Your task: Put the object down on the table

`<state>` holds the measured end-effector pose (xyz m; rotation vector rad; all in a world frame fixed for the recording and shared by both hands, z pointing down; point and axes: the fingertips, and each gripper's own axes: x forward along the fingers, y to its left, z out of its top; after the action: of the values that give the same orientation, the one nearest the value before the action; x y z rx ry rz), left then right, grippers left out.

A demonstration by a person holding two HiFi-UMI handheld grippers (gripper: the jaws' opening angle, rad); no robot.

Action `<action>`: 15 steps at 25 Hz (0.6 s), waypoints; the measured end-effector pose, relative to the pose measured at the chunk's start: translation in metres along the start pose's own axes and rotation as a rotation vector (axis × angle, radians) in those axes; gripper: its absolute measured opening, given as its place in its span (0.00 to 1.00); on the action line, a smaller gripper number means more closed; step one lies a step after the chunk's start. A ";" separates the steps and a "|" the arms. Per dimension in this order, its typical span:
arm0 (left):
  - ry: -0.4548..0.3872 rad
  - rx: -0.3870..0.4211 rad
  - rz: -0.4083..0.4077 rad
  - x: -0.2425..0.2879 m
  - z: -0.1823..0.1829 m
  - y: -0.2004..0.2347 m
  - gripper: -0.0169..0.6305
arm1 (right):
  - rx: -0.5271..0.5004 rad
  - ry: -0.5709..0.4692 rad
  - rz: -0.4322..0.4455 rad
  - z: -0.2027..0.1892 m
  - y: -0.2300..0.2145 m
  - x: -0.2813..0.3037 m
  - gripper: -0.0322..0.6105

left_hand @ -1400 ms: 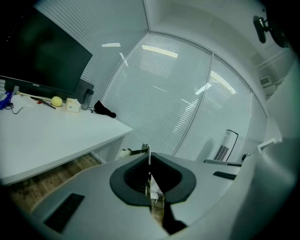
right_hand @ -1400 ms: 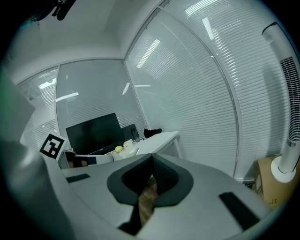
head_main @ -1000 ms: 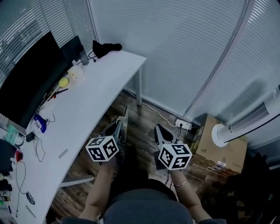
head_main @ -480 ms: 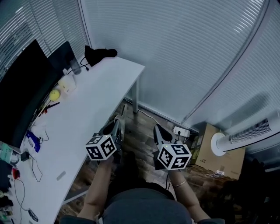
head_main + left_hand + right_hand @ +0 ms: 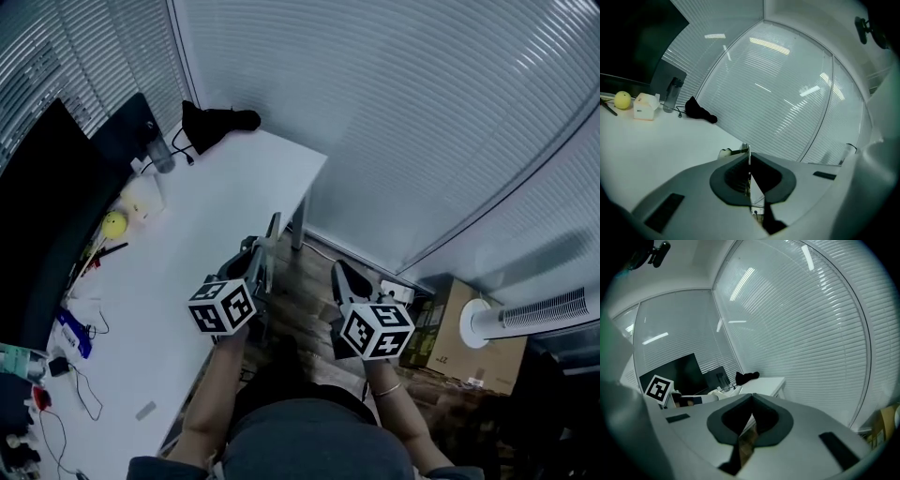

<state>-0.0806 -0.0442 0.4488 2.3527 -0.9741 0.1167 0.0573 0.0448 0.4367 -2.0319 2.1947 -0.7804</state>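
My left gripper (image 5: 265, 251) is shut on a thin flat grey strip (image 5: 273, 228) that sticks out past its fingertips. It hangs over the front edge of the white table (image 5: 234, 178). In the left gripper view the strip (image 5: 749, 164) shows edge-on between the closed jaws of the left gripper (image 5: 748, 157), with the tabletop (image 5: 661, 140) ahead and below. My right gripper (image 5: 339, 277) hovers beside it over the wooden floor, off the table. In its own view the right gripper (image 5: 751, 398) has its jaws meeting at the tips with nothing between them.
At the table's far end lie a black cloth (image 5: 217, 122), a bottle (image 5: 159, 155), a pale box (image 5: 141, 199) and a yellow ball (image 5: 114, 224). A dark monitor (image 5: 42, 225) lines the left edge. A cardboard box (image 5: 448, 328) and a white fan (image 5: 525, 314) stand on the floor at right.
Both grippers have moved slightly up and forward. The left one with its strip now overlaps the table's edge. The head view has swung a little.
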 end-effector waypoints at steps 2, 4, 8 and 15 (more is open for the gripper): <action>0.001 -0.003 -0.004 0.009 0.007 0.007 0.06 | -0.005 0.001 -0.007 0.005 0.000 0.012 0.06; 0.003 -0.007 -0.009 0.017 0.012 0.013 0.06 | -0.006 0.001 -0.014 0.008 -0.001 0.021 0.06; 0.009 -0.006 -0.015 0.029 0.021 0.024 0.06 | -0.006 0.005 -0.020 0.013 -0.001 0.036 0.06; 0.001 -0.015 0.002 0.049 0.039 0.040 0.06 | -0.011 0.012 -0.009 0.023 -0.004 0.059 0.06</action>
<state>-0.0769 -0.1179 0.4499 2.3377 -0.9735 0.1102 0.0611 -0.0187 0.4354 -2.0489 2.2029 -0.7851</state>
